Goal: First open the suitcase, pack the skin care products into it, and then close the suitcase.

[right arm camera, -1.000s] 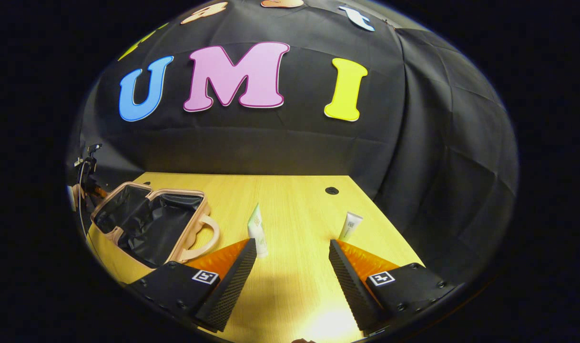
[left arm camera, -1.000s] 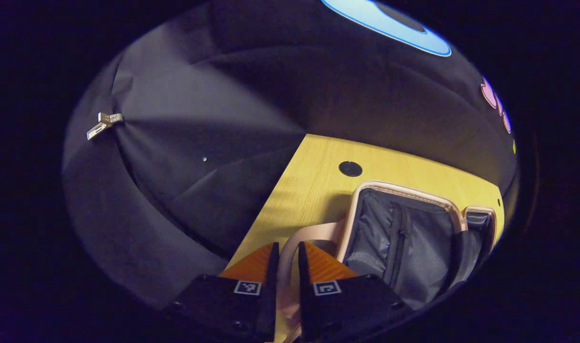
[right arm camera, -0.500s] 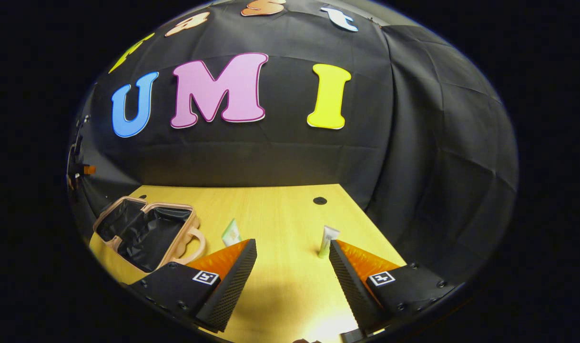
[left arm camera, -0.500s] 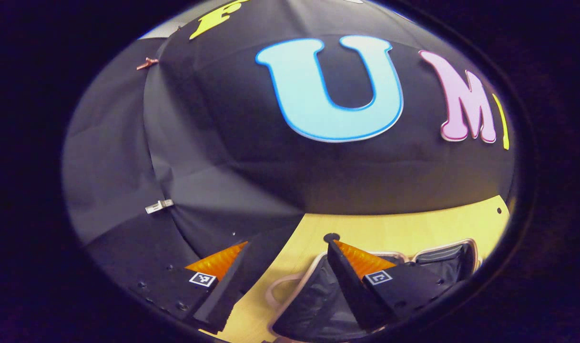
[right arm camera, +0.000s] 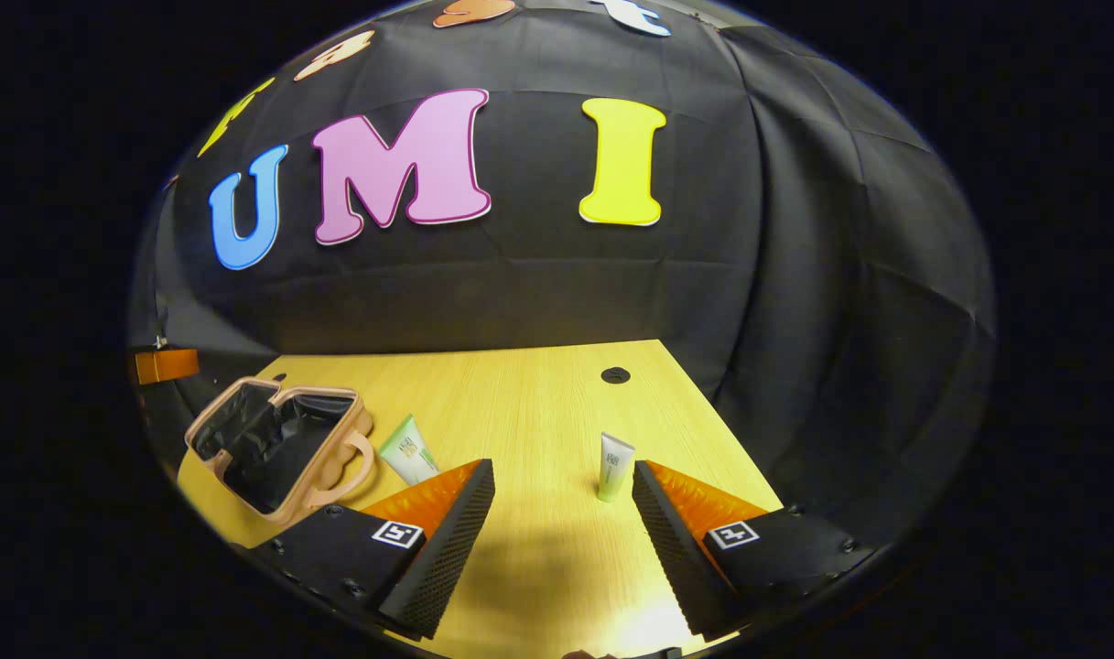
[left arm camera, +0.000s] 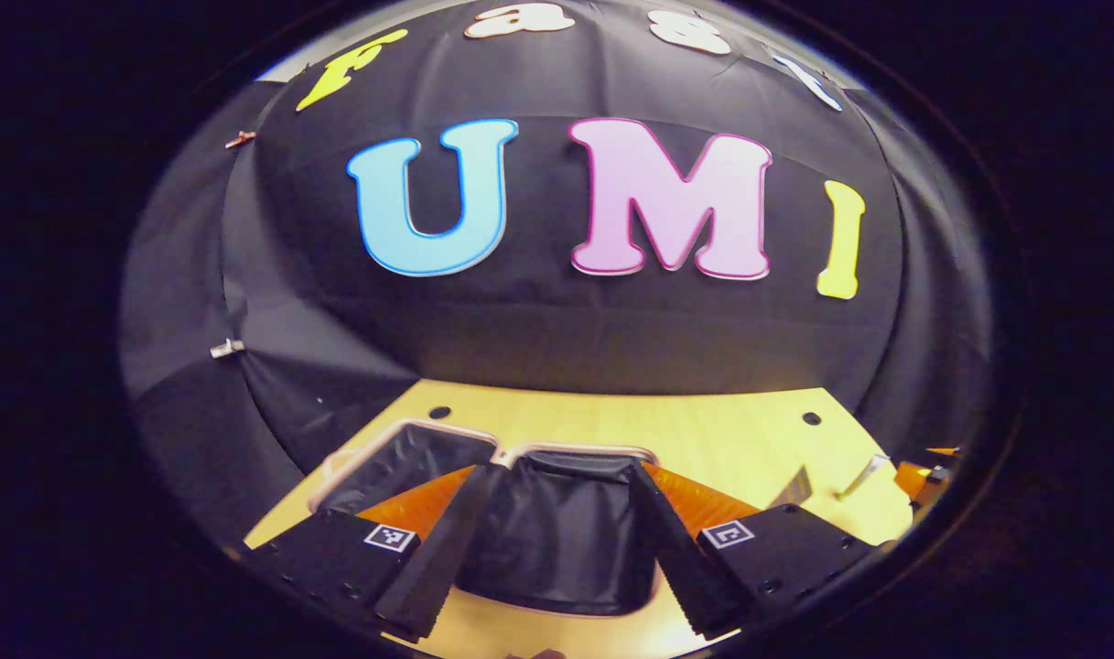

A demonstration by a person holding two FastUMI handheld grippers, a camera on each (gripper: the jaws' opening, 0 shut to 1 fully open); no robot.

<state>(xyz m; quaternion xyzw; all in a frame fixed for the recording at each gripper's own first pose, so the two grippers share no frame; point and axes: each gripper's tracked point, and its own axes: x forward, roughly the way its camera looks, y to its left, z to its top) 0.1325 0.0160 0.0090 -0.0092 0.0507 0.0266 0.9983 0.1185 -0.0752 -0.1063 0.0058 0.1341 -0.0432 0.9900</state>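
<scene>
On the wooden table point(right arm camera: 538, 403), toward its left end, the suitcase point(right arm camera: 277, 444) lies open, its 2 dark-lined halves spread flat and its handle facing the tubes. I judge the opening step done, so both halves are ready to take the skin care products. My left gripper point(left arm camera: 549, 540) hovers just above the nearer half of the suitcase point(left arm camera: 557, 540), fingers spread apart with nothing between them, a pose that leaves it free to steady the rim or receive an item. My right gripper point(right arm camera: 563, 535) is likewise open and empty, aimed along the table at the 2 products. The lying tube point(right arm camera: 408, 450) rests on its side just beside the suitcase handle, partly hidden behind my left-hand finger. The standing tube point(right arm camera: 615, 467) is upright on its cap, close to my right-hand finger and well apart from the suitcase. I judge it the likelier first pick, since it stands nearly within the open fingers and nothing blocks the approach. An upright tube may tip if a finger nudges it before both close. Other things: a round cable hole point(right arm camera: 615, 375) near the table's far edge, and an orange piece point(right arm camera: 166, 364) at the far left, possibly part of my other gripper.
</scene>
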